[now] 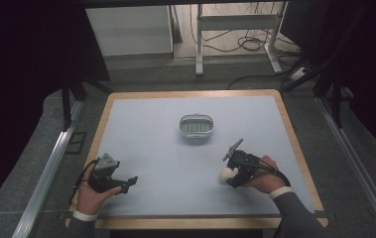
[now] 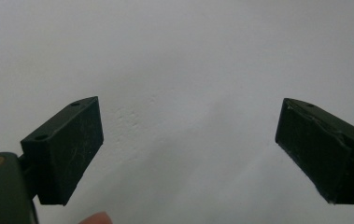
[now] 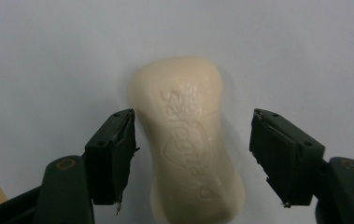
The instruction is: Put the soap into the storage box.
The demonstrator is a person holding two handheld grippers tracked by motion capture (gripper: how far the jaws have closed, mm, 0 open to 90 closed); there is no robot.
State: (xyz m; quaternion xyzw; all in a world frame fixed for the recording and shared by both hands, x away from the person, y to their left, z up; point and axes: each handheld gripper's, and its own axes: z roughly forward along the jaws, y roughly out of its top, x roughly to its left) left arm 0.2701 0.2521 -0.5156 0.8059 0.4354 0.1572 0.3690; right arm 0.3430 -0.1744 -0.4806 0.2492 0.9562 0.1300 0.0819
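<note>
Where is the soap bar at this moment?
The soap bar lies on the table's grey mat, between the open jaws of the right tool, nearer than the soap dish.

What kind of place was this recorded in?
Probably a lab or test room: a work table with a pale mat, black curtains around it, loose cables on the floor beyond.

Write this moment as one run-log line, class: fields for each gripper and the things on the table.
right gripper: open, straddling soap bar | left gripper: open, nothing between jaws | soap dish: mid-table, apart
</note>
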